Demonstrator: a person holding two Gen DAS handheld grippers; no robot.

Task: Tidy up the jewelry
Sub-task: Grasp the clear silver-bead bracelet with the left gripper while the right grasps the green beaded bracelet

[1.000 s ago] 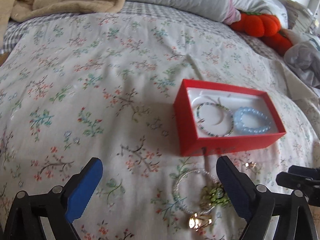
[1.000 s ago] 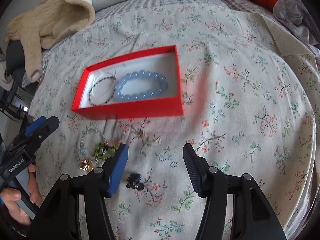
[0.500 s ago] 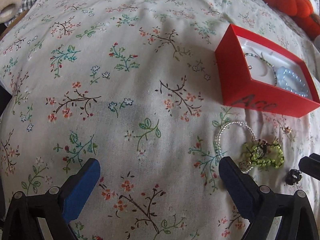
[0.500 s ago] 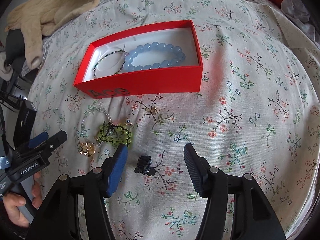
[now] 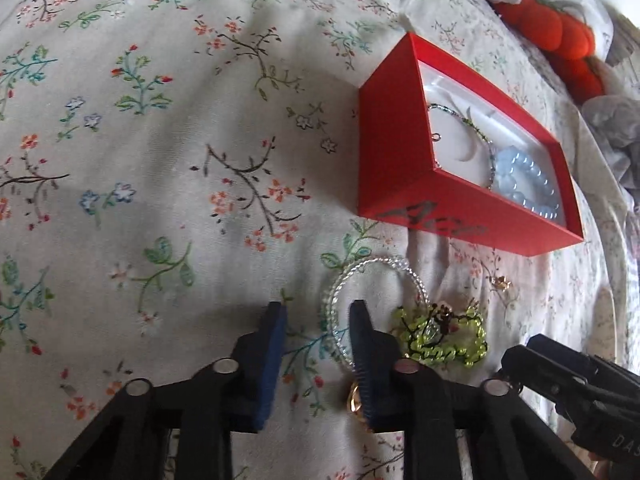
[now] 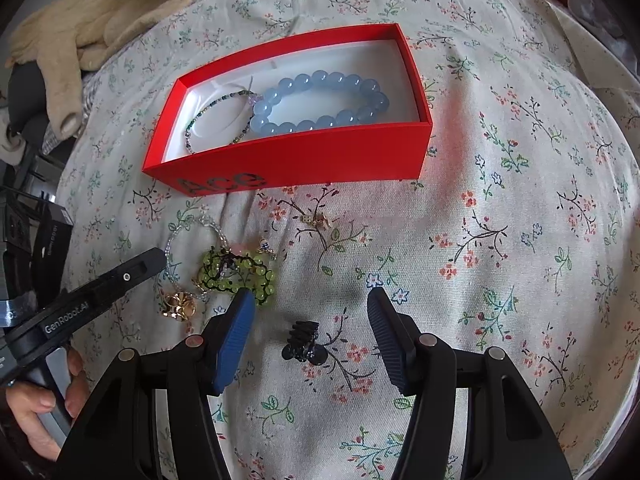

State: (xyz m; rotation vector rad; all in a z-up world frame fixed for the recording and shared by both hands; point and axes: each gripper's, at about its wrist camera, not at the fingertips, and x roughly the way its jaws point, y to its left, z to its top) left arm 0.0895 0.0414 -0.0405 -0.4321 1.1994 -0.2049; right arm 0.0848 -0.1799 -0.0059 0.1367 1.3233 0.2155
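A red box (image 6: 320, 160) (image 5: 392, 184) on the floral bedspread holds a blue bead bracelet (image 6: 320, 102) (image 5: 524, 184) and a thin beaded bracelet (image 6: 216, 118). In front of it lie a clear bead bracelet (image 5: 340, 300) (image 6: 192, 232), a green bead piece (image 5: 440, 340) (image 6: 236, 276), a gold piece (image 6: 178, 306) and small charms (image 6: 314, 220). My left gripper (image 5: 316, 316) is half closed, empty, its jaws straddling the clear bracelet's left edge. My right gripper (image 6: 310, 308) is open above a small black hair clip (image 6: 302, 342).
A beige sweater (image 6: 100, 12) lies at the back left of the bed. An orange plush (image 5: 560, 40) and grey cloth (image 5: 616, 132) lie at the back right. The bedspread (image 6: 520, 240) is soft and wrinkled.
My left gripper has narrowed from wide open and moved right onto the clear bracelet's edge. My right gripper has come forward and lower over the black clip.
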